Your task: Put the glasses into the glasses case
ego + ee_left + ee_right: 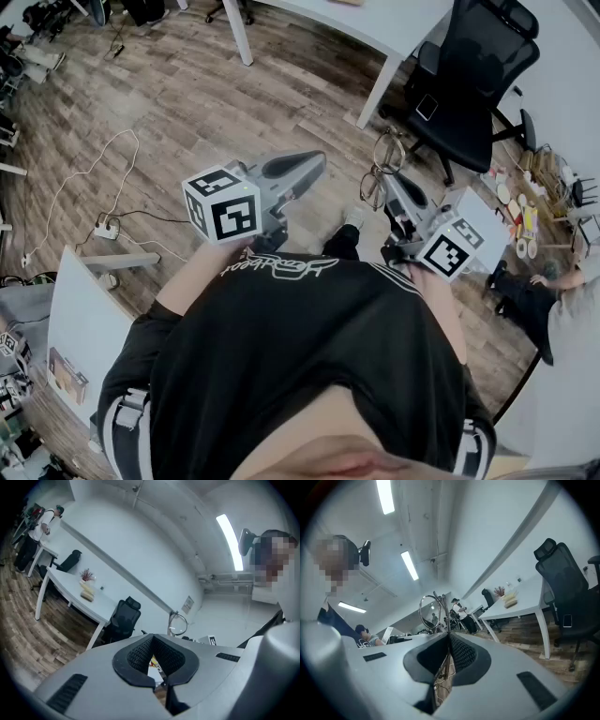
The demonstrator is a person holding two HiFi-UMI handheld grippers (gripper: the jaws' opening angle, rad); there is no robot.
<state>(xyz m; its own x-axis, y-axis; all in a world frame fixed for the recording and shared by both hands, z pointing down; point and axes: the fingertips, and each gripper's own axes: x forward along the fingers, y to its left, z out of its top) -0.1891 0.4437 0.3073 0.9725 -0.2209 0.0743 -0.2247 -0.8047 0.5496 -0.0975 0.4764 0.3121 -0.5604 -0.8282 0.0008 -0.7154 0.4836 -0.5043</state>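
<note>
My right gripper point(388, 184) is shut on a pair of thin metal round-lens glasses point(382, 165), which stand up from its tips in front of me. In the right gripper view the glasses point(430, 611) rise from between the closed pads point(459, 651), with a temple arm pinched in the jaws. My left gripper point(317, 162) is held level to the left of it, apart from the glasses, its tips point(153, 637) together with nothing between them. The left gripper view shows the glasses point(178, 623) just beyond. No glasses case shows in any view.
I am standing on a wood floor. A white desk point(375, 28) and a black office chair point(478, 84) are ahead. A power strip with cable point(106, 228) lies at the left, a white table point(80, 337) lower left, and small clutter point(520, 202) and a person point(572, 309) at the right.
</note>
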